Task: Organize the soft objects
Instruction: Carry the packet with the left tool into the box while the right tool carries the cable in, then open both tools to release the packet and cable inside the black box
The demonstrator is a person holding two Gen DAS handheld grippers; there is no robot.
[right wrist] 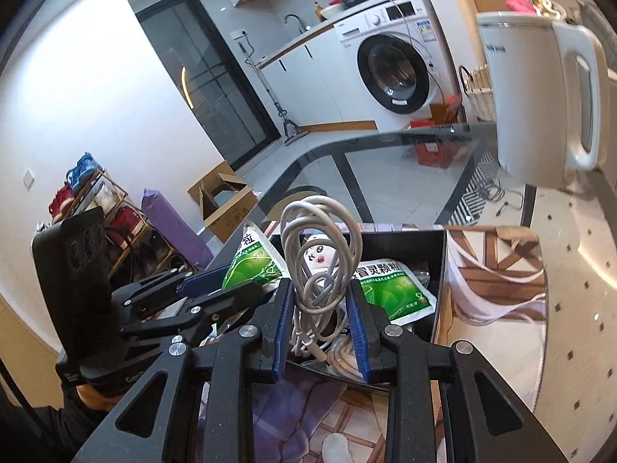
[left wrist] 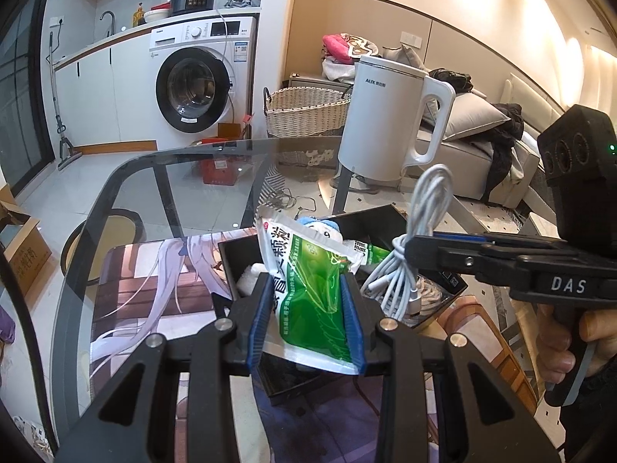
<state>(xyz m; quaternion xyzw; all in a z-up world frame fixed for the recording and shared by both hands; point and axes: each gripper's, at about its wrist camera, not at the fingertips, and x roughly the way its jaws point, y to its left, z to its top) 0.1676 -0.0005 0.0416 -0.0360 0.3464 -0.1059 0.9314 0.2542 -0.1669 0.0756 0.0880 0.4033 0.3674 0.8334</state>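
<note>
Green-and-white foil sachet [left wrist: 308, 289], printed with Chinese characters, is clamped between the blue pads of the left gripper [left wrist: 306, 316], held above the near edge of the open black rectangular box [left wrist: 239, 254] on the glass table [left wrist: 154, 177]. It looks light, thin and slick; pinched across its lower half it will likely flop and crinkle, so a grip near the sealed edge seems safer. The right gripper [right wrist: 322, 308] is closed on a coiled white charging cable [right wrist: 320, 254], its loops standing up over the same box. That bundle seems springy and loose, best held across all strands at the middle. Inside the box lie a second green sachet [right wrist: 389, 289] and a small white plush doll [right wrist: 318, 252].
</note>
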